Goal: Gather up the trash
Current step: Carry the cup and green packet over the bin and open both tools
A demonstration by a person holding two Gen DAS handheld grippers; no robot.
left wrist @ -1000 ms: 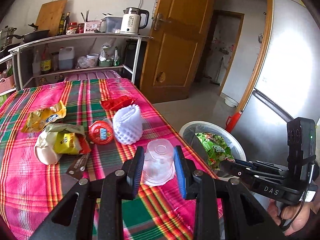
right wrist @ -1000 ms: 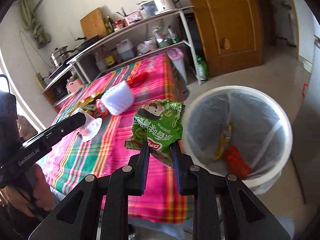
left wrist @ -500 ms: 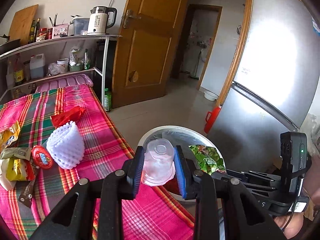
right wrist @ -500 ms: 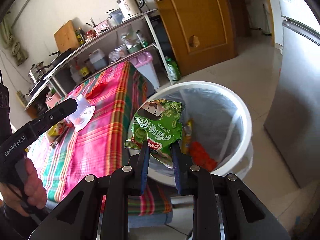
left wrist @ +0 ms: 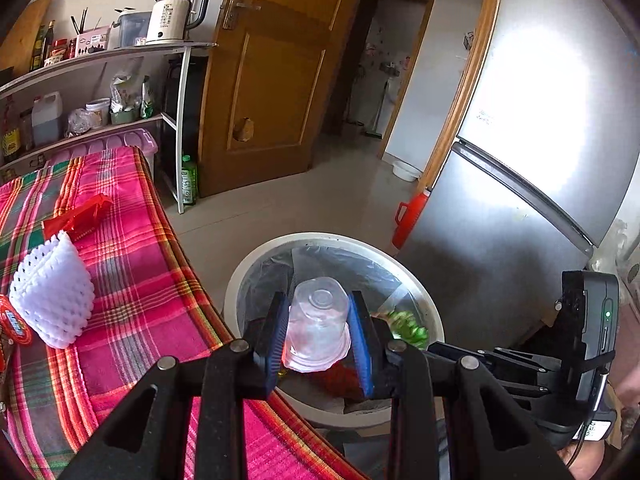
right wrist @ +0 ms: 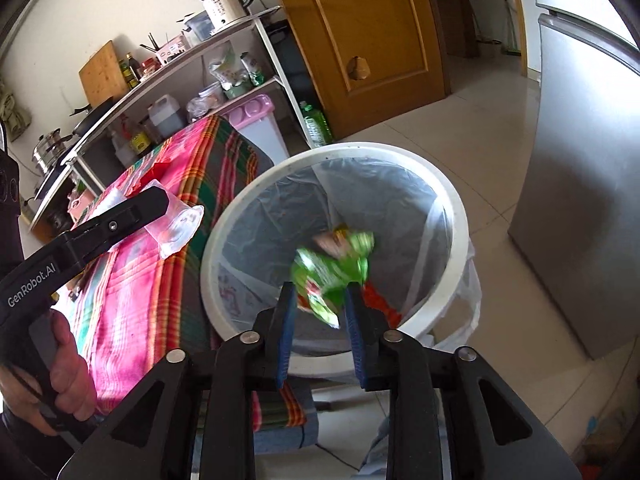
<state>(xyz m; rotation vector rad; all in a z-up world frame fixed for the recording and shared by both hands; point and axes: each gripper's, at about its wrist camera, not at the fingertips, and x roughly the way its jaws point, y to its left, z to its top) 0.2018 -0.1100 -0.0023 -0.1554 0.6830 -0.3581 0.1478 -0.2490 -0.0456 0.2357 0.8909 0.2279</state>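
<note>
My left gripper (left wrist: 319, 330) is shut on a clear plastic cup (left wrist: 317, 322) and holds it over the near rim of the white trash bin (left wrist: 240, 276). The cup also shows in the right wrist view (right wrist: 176, 226). My right gripper (right wrist: 320, 316) is open above the bin (right wrist: 460, 216). A green snack wrapper (right wrist: 334, 266) is blurred and falling free between and beyond its jaws into the bin, which is lined with a grey bag and holds red trash. The wrapper shows in the left wrist view (left wrist: 408, 324).
The table with a plaid cloth (left wrist: 132, 280) stands left of the bin and bears a white foam net (left wrist: 50, 300), a red wrapper (left wrist: 78, 216) and a red lid (left wrist: 14, 322). A fridge (left wrist: 532, 160) stands right. A shelf (left wrist: 100, 80) and a wooden door (left wrist: 272, 80) are behind.
My right gripper has opened and let go of the green wrapper, which drops into the bin. My left gripper has carried the cup from the table edge to over the bin.
</note>
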